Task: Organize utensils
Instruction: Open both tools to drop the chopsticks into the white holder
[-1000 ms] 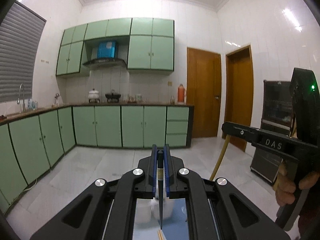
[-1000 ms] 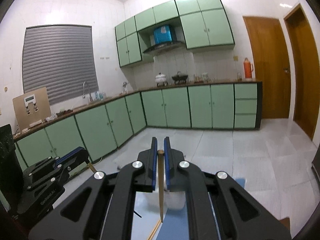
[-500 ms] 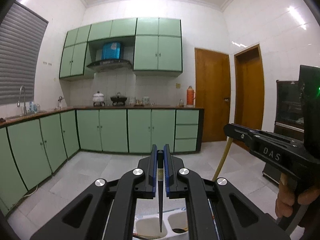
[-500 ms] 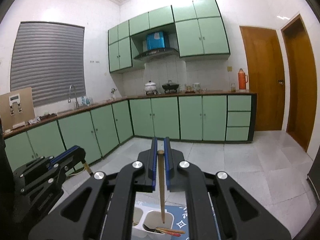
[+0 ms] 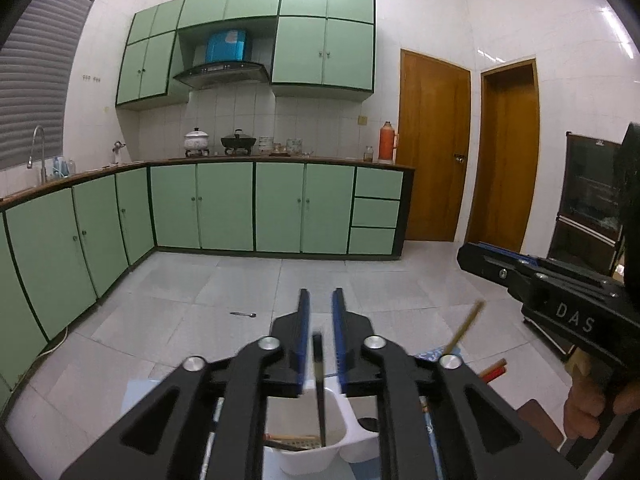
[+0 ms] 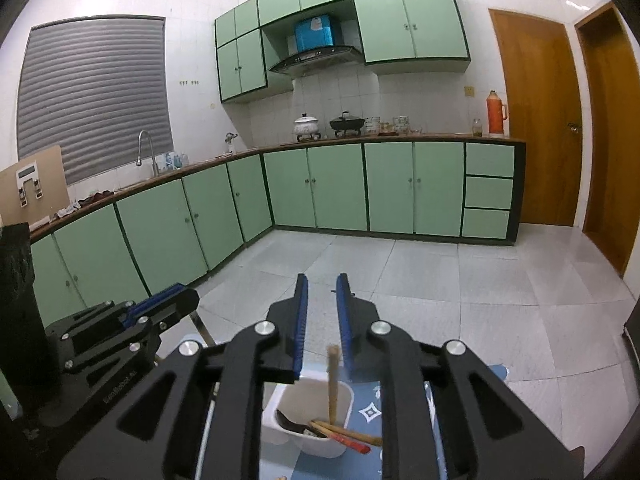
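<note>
My left gripper (image 5: pixel 320 304) is open above a white utensil holder (image 5: pixel 308 452). A dark chopstick (image 5: pixel 319 384) stands loose between the jaws, its lower end in the holder's compartment. My right gripper (image 6: pixel 322 292) is open above the same white holder (image 6: pixel 312 424). A wooden chopstick (image 6: pixel 332 380) stands free between its jaws, dropping into a compartment with other chopsticks (image 6: pixel 348 436). The right gripper also shows in the left wrist view (image 5: pixel 560 300), with the wooden chopstick (image 5: pixel 464 326) below it.
The holder sits on a blue patterned mat (image 6: pixel 372 412). A spoon (image 5: pixel 243 314) lies on the tiled floor beyond. Green cabinets (image 5: pixel 224 208) line the back and left walls. A dark appliance (image 5: pixel 588 204) stands at the right.
Both grippers have opened and let go of their chopsticks, which now drop into the holder. Both views have tilted down toward the holder.
</note>
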`<move>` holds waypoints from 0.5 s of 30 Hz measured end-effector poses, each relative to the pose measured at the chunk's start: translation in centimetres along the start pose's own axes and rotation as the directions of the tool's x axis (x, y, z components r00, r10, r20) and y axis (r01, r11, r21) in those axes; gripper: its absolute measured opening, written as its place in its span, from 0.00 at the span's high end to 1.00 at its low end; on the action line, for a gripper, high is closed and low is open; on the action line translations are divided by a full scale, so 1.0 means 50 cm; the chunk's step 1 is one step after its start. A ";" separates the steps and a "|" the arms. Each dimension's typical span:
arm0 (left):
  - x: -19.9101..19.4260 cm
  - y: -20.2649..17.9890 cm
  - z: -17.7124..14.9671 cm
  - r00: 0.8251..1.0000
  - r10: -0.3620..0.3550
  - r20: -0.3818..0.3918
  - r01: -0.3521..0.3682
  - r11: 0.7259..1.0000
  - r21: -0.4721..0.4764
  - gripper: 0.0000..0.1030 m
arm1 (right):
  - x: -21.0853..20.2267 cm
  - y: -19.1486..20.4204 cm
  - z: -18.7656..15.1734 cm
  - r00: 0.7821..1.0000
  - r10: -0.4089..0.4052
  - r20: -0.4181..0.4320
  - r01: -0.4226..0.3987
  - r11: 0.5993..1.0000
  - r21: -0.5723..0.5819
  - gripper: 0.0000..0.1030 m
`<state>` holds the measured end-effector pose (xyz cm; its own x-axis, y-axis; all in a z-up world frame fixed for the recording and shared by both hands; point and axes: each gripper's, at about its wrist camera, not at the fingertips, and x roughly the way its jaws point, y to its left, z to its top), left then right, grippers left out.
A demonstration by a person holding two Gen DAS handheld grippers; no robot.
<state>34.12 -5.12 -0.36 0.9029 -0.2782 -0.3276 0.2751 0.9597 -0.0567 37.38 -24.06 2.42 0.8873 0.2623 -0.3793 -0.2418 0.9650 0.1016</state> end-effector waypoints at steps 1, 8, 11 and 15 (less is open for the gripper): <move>-0.011 -0.001 0.004 1.000 0.000 0.012 0.000 1.000 0.001 0.77 | -0.010 -0.002 0.001 1.000 0.000 0.009 0.000 1.000 0.005 0.81; -0.121 -0.004 0.026 0.995 0.006 0.102 -0.006 1.000 0.007 0.63 | -0.107 -0.019 0.009 0.995 -0.033 0.094 0.032 0.999 0.020 0.61; -0.176 -0.006 0.026 0.991 0.005 0.136 -0.005 1.000 0.001 0.58 | -0.160 -0.030 -0.006 0.992 -0.042 0.120 0.037 0.998 0.047 0.54; -0.251 -0.020 -0.005 0.988 0.011 0.155 -0.011 1.000 0.001 0.49 | -0.231 -0.033 -0.049 0.987 -0.055 0.151 0.046 0.997 0.064 0.36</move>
<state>22.41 -2.58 3.56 0.9462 -0.2701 -0.1780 0.2652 0.9628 -0.0516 26.56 -28.69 4.38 0.9484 0.2058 -0.2412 -0.1750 0.9741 0.1429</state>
